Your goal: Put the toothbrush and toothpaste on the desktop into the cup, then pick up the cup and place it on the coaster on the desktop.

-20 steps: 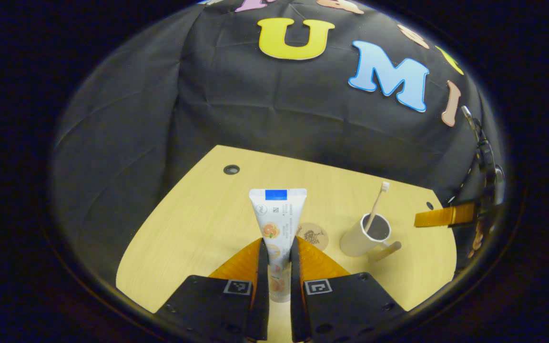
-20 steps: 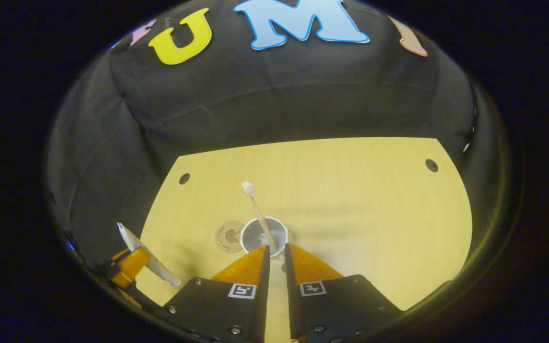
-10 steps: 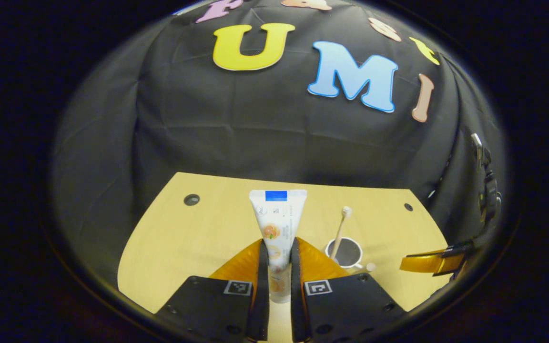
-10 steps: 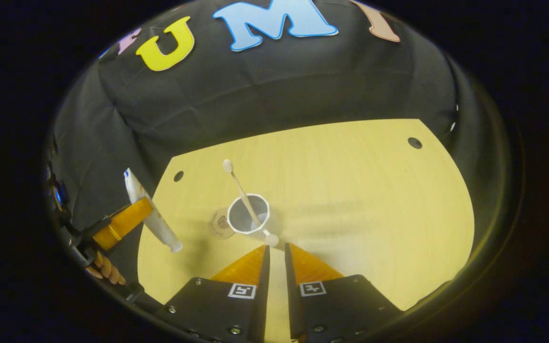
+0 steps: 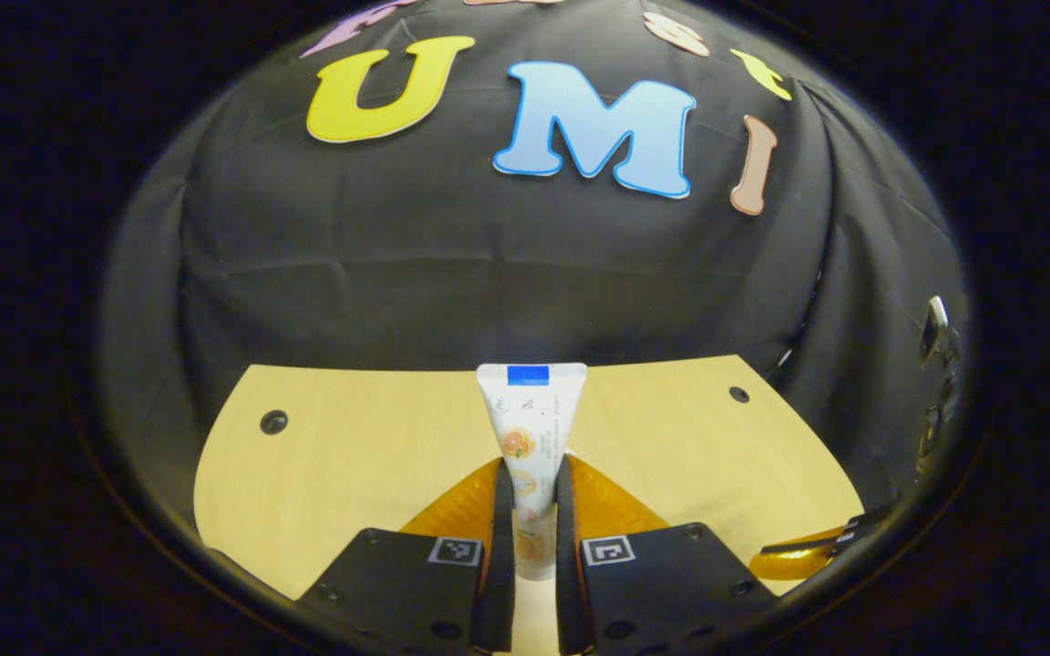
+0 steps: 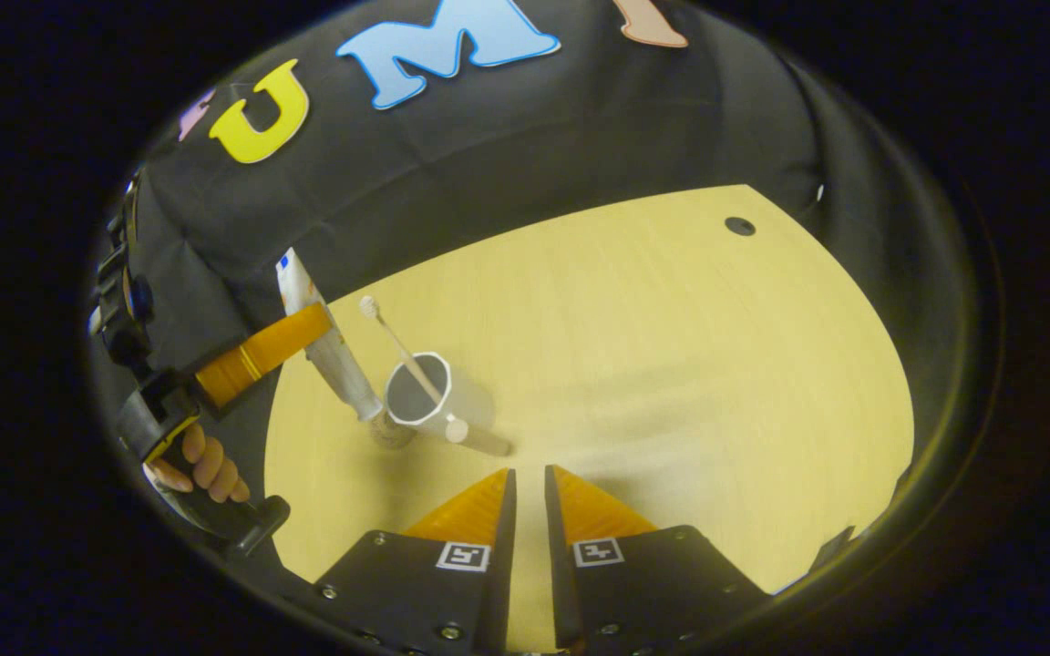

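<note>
Holding the toothpaste tube point(image 5: 530, 428) pinched cap-down in your left claw point(image 5: 526, 510), centre it over the white cup point(image 6: 417, 392) beside the toothbrush point(image 6: 397, 342); your right claw point(image 6: 525, 497) hangs closed, empty.

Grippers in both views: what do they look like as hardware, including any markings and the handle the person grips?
Each gripper has two flat black plates with small screws, each plate carrying a square black-and-white fiducial marker. Seen from the right gripper view, the left gripper has a black body with a black handle, held by a bare hand; no sleeve shows.
</note>
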